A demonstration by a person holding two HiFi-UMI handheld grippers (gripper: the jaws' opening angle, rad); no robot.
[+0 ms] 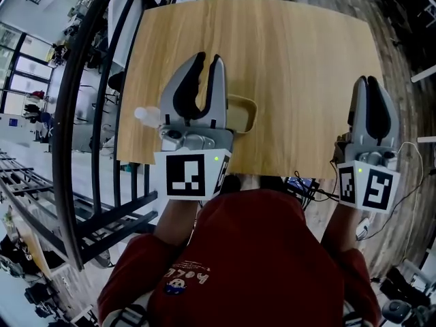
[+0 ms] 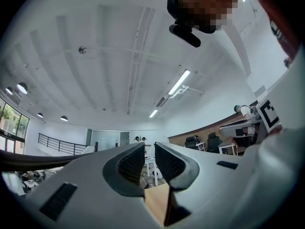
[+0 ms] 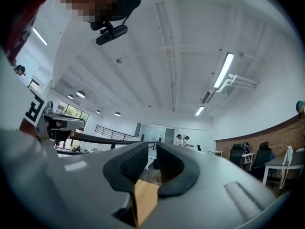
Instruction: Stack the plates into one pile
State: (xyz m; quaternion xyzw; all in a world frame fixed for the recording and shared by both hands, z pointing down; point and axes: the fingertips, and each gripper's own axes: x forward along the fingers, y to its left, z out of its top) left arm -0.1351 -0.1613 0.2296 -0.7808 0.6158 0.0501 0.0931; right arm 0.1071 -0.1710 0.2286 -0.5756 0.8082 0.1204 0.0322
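A pale yellow plate (image 1: 244, 113) with rounded corners lies near the front edge of the wooden table (image 1: 300, 60); my left gripper hides most of it. The left gripper (image 1: 208, 60) hangs above the plate and points up and away, jaws a narrow gap apart with nothing between them. The right gripper (image 1: 368, 82) is held at the table's front right corner, jaws close together and empty. Both gripper views look at the ceiling: the left gripper (image 2: 148, 151) and the right gripper (image 3: 152, 152) each show a slim gap, with a strip of table below.
A small whitish object (image 1: 144, 114) sits at the table's left edge. A black railing (image 1: 82, 114) curves along the left, with a drop to a lower floor beyond. Cables (image 1: 409, 182) trail on the floor at the right. Chairs and desks (image 2: 209, 142) stand far off.
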